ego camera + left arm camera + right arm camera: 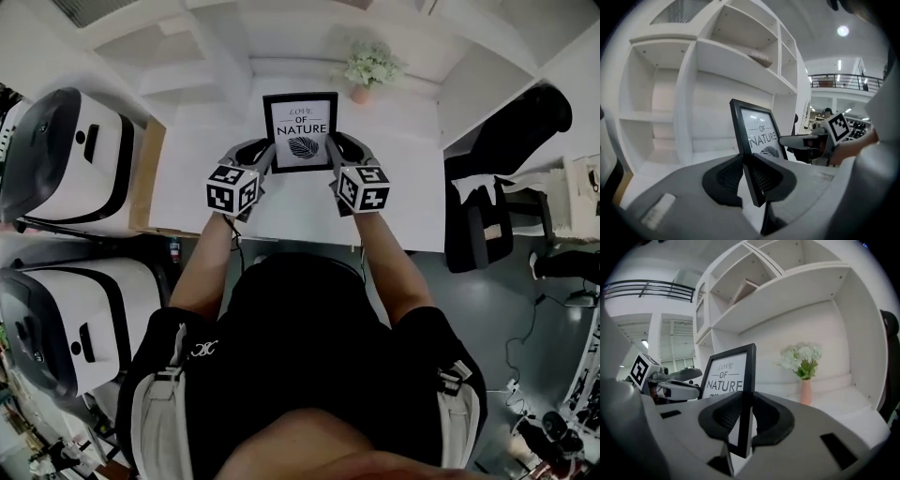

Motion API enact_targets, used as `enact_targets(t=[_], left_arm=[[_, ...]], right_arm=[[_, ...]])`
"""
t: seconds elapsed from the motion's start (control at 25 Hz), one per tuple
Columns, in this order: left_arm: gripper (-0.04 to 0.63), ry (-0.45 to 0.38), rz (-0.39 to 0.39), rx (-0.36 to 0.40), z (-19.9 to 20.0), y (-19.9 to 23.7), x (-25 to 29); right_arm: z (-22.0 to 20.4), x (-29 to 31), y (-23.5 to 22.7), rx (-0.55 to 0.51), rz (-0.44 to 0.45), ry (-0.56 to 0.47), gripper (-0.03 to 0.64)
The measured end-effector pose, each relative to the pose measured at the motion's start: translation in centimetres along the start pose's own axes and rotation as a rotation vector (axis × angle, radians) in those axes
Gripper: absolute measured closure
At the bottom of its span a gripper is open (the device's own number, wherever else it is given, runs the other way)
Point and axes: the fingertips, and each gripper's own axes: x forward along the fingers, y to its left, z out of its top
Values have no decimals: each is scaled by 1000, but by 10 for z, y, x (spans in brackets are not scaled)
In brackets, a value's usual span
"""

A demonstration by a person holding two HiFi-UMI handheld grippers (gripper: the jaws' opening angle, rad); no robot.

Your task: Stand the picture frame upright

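Observation:
A black picture frame (300, 131) with a "LOVE OF NATURE" print and a leaf drawing is held roughly upright over the white desk (403, 211), its face toward me. My left gripper (263, 152) is shut on the frame's left edge, and my right gripper (337, 150) is shut on its right edge. In the left gripper view the frame (758, 129) runs edge-on between the dark pads of the left gripper (747, 177). The right gripper view shows the frame (727, 373) pinched the same way in the right gripper (746, 420). The jaws hide its bottom edge.
A pink vase of pale flowers (367, 70) stands on the desk just behind the frame's right side, also in the right gripper view as the vase (805, 390). White shelving (797, 291) rises behind. A black chair (502, 178) is at the right, white machines (66, 155) at the left.

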Motion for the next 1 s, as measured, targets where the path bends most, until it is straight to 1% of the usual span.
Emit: enact_targets(t=[0.04,0.12,0.24,0.4,0.72,0.84,1.0], left_arm=[[523,-12,12,21,5,0,-5],[523,-28,28,36,11,-1,-12],[525,-47,55,17,13,1,-22],[525,-68,114,-15,13,5,-37],[526,-77,246,-53,0,16,-71],[526,-73,276,-65,-10,25,-86],[526,-79,300,-85,-16,48,-100]], right_arm=[[5,-3,4,-6,-1,-24,545],[12,-8,11,-10,8,-58,545],[21,-10,22,-34,41,-85,545],[29,-10,38,-67,105,-103,545],[24,1,70,-92,256,-86,545],[20,8,87,-105,291,-73,545],[16,24,110,-112,313,-62,545]])
